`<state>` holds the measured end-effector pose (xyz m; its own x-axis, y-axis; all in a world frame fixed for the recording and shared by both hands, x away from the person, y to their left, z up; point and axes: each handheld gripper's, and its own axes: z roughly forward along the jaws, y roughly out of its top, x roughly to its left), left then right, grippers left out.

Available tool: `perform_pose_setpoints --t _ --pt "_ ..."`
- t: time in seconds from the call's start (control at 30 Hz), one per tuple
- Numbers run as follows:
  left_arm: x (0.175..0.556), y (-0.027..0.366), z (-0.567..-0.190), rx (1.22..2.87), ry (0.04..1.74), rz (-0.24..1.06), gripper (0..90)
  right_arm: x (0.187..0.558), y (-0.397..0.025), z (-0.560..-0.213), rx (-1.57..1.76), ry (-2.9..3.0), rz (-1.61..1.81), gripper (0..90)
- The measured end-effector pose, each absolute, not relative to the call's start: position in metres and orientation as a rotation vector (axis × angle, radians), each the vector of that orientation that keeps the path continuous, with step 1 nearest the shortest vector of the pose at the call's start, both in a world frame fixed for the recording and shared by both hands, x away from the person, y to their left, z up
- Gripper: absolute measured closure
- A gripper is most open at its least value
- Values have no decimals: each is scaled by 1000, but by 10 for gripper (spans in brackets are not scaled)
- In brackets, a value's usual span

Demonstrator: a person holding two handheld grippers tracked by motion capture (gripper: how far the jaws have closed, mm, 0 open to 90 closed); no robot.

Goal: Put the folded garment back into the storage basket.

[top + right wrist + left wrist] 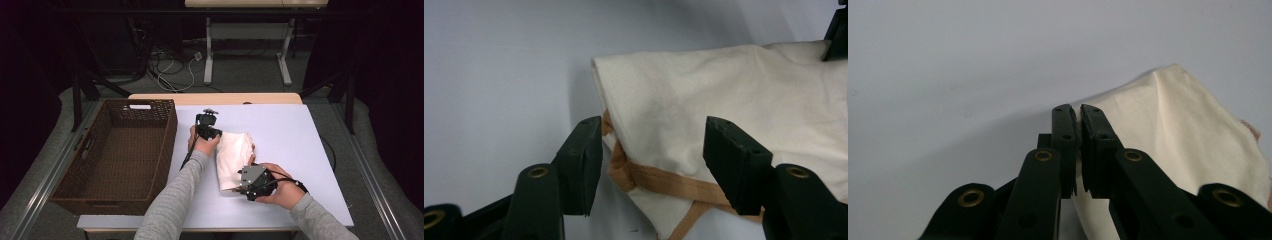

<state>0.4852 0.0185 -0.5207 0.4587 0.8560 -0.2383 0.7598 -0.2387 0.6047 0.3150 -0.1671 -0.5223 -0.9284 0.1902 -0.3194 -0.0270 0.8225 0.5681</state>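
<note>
A folded cream cloth (232,155) with tan trim lies in the middle of the white table (290,135). My left gripper (216,133) is at the cloth's far left corner. In the left gripper view its jaws (1078,120) are pressed together with a thin edge of the cloth (1188,130) pinched between them. My right gripper (236,187) is at the cloth's near corner. In the right gripper view it (651,135) stands open, its jaws on either side of the cloth's (704,95) folded corner where the tan trim (659,181) shows.
A large brown wicker basket (171,135) stands at the table's left side, with nothing seen inside. Bare table lies to the right of the cloth and beyond it. Table legs and cables (175,67) are on the floor behind.
</note>
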Motion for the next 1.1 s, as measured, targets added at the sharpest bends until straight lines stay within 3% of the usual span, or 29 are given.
perform_pose_setpoints --t 0.7,1.1 --pt "484 19 -522 2042 1350 184 857 318 -157 -537 65 2674 772 403" --pt "484 19 -523 2043 1346 190 857 324 -153 -543 32 2684 758 481"
